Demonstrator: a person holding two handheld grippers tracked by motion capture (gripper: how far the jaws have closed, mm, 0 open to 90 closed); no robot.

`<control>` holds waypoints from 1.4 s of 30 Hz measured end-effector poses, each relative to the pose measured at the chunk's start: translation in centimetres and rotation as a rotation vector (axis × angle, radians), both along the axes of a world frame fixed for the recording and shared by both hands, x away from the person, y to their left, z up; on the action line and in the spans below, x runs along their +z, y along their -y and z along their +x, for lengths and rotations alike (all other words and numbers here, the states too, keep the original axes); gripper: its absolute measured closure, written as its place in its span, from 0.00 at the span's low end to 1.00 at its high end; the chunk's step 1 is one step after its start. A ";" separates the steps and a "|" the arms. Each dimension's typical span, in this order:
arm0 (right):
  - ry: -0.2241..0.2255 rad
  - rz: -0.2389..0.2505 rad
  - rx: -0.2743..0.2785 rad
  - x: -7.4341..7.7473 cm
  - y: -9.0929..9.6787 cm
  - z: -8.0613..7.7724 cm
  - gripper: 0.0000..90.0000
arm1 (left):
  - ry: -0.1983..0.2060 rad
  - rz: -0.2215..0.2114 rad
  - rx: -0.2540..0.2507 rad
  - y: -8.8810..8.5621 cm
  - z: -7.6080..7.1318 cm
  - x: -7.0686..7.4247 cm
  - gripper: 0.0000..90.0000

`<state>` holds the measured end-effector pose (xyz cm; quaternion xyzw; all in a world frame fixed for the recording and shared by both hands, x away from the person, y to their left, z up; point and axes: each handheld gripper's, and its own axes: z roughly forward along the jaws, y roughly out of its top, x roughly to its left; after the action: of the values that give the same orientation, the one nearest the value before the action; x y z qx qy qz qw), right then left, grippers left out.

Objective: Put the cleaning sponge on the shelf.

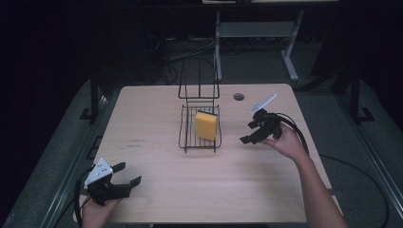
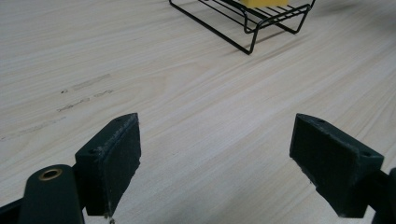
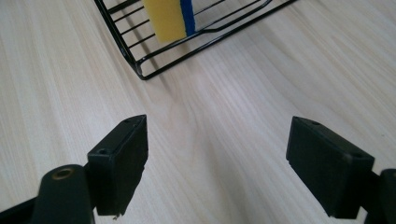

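Both your left gripper (image 1: 127, 175) and right gripper (image 1: 248, 131) stand wide open, empty. The sponge (image 1: 206, 125) in the wire rack (image 1: 183, 137) looks light, soft; pinch its broad yellow faces gently.

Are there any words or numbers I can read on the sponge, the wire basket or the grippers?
None: no readable words, numbers or signs.
The sponge has plain yellow and blue faces.
The wire basket is bare black wire.
The left gripper and right gripper have plain black jaws with no print.
Faint grey marks on the table are smudges, not letters.
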<state>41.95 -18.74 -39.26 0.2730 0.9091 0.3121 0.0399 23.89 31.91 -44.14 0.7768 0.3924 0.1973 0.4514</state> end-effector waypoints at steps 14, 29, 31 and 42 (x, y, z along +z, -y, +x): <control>-0.023 0.001 -0.025 -0.8 1.2 -0.7 0.22 | -0.002 0.002 0.000 0.0 0.0 0.0 0.18; -0.043 0.005 -0.053 -2.1 3.2 -1.7 0.22 | -0.005 0.009 -0.001 0.1 0.1 0.0 0.16; -0.050 0.001 -0.055 -2.1 3.2 -1.7 0.21 | -0.006 0.009 -0.001 0.1 0.1 0.0 0.16; -0.053 0.009 -0.071 -2.6 4.1 -2.7 0.21 | -0.005 0.009 0.001 0.1 0.1 0.0 0.16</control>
<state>39.26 -22.80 -41.88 0.3133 0.8983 0.3071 0.0257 23.94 31.80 -44.17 0.7791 0.3931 0.1975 0.4466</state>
